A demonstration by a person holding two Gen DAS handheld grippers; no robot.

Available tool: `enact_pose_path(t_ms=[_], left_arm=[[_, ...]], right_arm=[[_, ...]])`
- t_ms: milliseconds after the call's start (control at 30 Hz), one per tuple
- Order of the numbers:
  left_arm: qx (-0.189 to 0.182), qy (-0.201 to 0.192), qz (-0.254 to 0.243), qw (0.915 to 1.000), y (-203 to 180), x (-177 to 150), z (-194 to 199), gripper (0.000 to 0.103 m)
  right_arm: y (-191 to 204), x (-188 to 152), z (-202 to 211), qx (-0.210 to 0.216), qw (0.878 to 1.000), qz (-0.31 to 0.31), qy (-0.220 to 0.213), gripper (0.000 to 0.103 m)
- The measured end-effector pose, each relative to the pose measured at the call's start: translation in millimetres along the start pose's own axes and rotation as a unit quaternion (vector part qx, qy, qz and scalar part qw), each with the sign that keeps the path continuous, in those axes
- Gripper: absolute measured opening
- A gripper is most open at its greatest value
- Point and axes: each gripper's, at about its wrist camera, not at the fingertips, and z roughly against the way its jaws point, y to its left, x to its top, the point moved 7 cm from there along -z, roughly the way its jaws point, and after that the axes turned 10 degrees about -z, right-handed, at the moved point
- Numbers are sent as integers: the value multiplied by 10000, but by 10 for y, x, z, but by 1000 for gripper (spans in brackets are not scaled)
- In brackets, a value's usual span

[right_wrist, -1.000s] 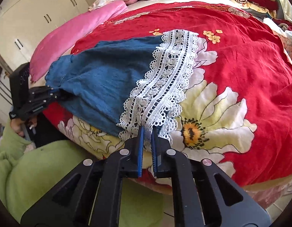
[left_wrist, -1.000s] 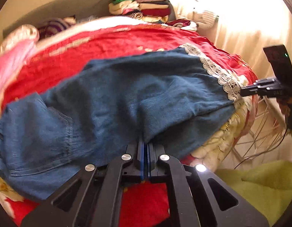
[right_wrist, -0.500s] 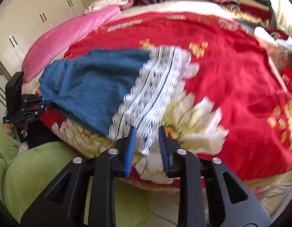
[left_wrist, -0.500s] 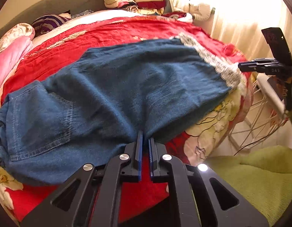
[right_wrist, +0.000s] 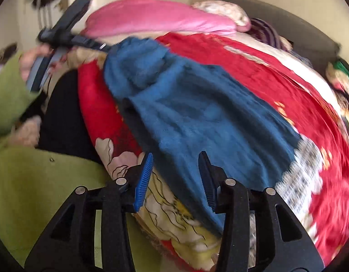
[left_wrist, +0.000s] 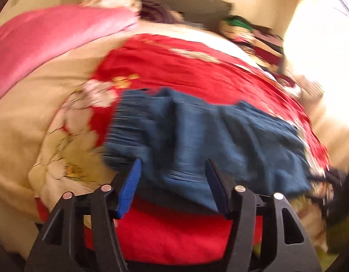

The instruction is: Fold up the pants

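Blue denim pants [left_wrist: 197, 133] lie along the near edge of a red flowered bedspread [left_wrist: 185, 68], waistband at the left. Both views are motion-blurred. My left gripper [left_wrist: 173, 181] is open, its blue pads either side of the pants' near edge beside the waistband, holding nothing. In the right wrist view the pants [right_wrist: 197, 113] run from the waistband at upper left to a white lace hem [right_wrist: 303, 170] at lower right. My right gripper [right_wrist: 176, 176] is open over the pants' near edge. The left gripper [right_wrist: 61, 36] shows at upper left by the waistband.
A pink pillow [left_wrist: 49, 38] and cream quilt [left_wrist: 27, 117] lie at the head of the bed. Stacked folded clothes [left_wrist: 253, 36] sit at the far side. The person's green sleeve [right_wrist: 38, 176] and black clothing [right_wrist: 63, 117] are at the bed edge.
Both grippers have opened and let go of the pants. The left one has swung toward the waistband end; the right one has moved from the lace hem toward the middle of the leg.
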Motion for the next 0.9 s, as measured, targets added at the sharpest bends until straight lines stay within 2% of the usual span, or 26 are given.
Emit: enact_pose_path(t_ms=[67,100,133,167,200,233,267,367,433,533,600,667,733,800,833,900], left_arm=[[207,27,379,9991,167,15,-87,86],[302,12,574,9979,235,28,-122,87],[236,-35,731,9970,275,53,-161,87],[126,-66,837,9964,308,85,-214,84],[113,-67,883,9960,322,101,-260,76],[251,-13,872,9959,337,117,-320,49],[255,-23,831,9962,342,153,-354,44],[158,-335,923,9950,412,245,-219,42],[381,-463,833,9947,466,257,-130,42],[419,-199,882,9950,536,115,-251,44],[376,-151,940,9947,575,50,-297,48],[301,-234,1043,9938,614,52,-262,51],[429,-341,1036,9931,626,82,-150,53],[678,-511,935,9920,558,123,62,54],[788,-597,855,9914,528,154,130,57],[825,-839,594,9913,350,245,338,61]], right_arm=[[49,-3,-117,-77,9995,221,197,41],[43,-13,-159,-149,9992,274,255,40],[27,-10,-211,-243,9988,293,316,40],[9,-20,-254,-277,9986,271,362,40],[-1,-34,-310,-244,9986,208,413,28],[-13,-41,-338,-217,9986,185,448,17],[18,-54,-349,-193,9985,213,467,6],[129,-90,-259,180,9981,305,509,1],[180,-145,-260,307,9974,323,573,1],[188,-258,-405,178,9962,326,792,1],[178,-242,-357,317,9966,99,754,2],[135,-165,-194,486,9974,-101,522,2],[68,-81,-60,402,9987,-183,273,8],[-71,30,71,205,9988,-439,-93,35],[-179,94,84,89,9976,-640,-238,38],[-288,112,14,98,9956,-908,-209,38]])
